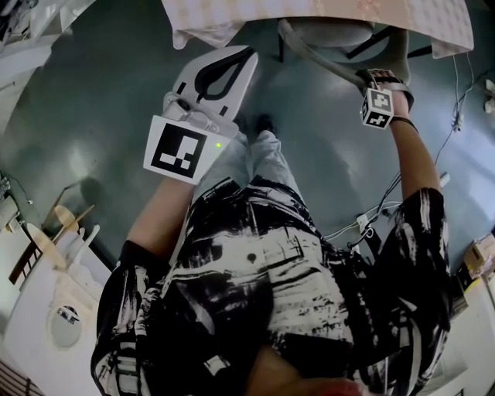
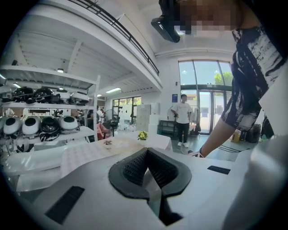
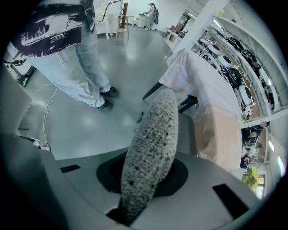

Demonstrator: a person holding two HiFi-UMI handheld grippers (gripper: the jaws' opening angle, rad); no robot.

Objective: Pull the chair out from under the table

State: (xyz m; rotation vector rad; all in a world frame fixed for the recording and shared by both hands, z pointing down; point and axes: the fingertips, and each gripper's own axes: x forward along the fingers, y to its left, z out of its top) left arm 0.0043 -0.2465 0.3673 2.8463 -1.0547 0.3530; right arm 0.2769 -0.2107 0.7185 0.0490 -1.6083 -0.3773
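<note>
The right gripper is clamping the backrest of the chair, which is sitting at top centre, tucked under the table. The chair is looking stiff and moderately heavy, its woven rim grippy. The left gripper is hanging closed and empty.

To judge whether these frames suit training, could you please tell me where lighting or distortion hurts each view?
Head view: strong fisheye bending, soft glare patches on the floor. Left gripper view: windows blown out, shelves bowed, dark rim. Right gripper view: chair back fills the centre, weave legible; corners vignetted.
</note>
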